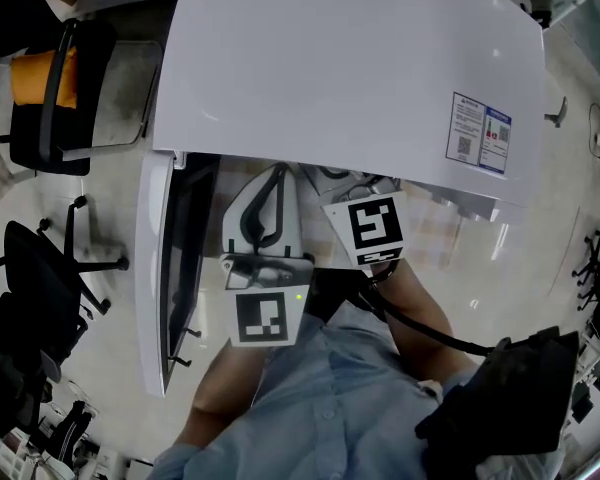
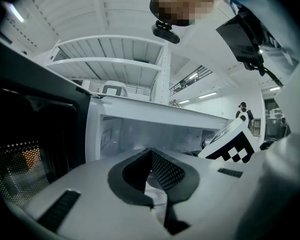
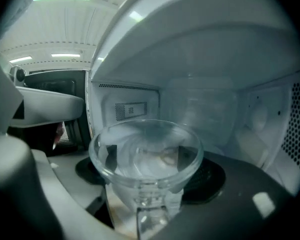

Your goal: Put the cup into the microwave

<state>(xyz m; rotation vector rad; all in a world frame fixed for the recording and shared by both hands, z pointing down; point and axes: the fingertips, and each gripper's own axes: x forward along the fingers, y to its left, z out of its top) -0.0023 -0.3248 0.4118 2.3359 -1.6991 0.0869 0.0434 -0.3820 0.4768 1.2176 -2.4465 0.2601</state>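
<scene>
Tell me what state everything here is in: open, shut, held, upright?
microwave: door swung open.
cup: upright, held in front of the open cavity.
right gripper: shut on the cup.
left gripper: jaws together, holding nothing.

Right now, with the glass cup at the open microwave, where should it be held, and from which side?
Grip the glass cup on opposite walls below its flared rim, coming from the side away from the microwave cavity. It stands upright and widens upward, so it should not slip down through the grip. The right tool holds it this way.
</scene>
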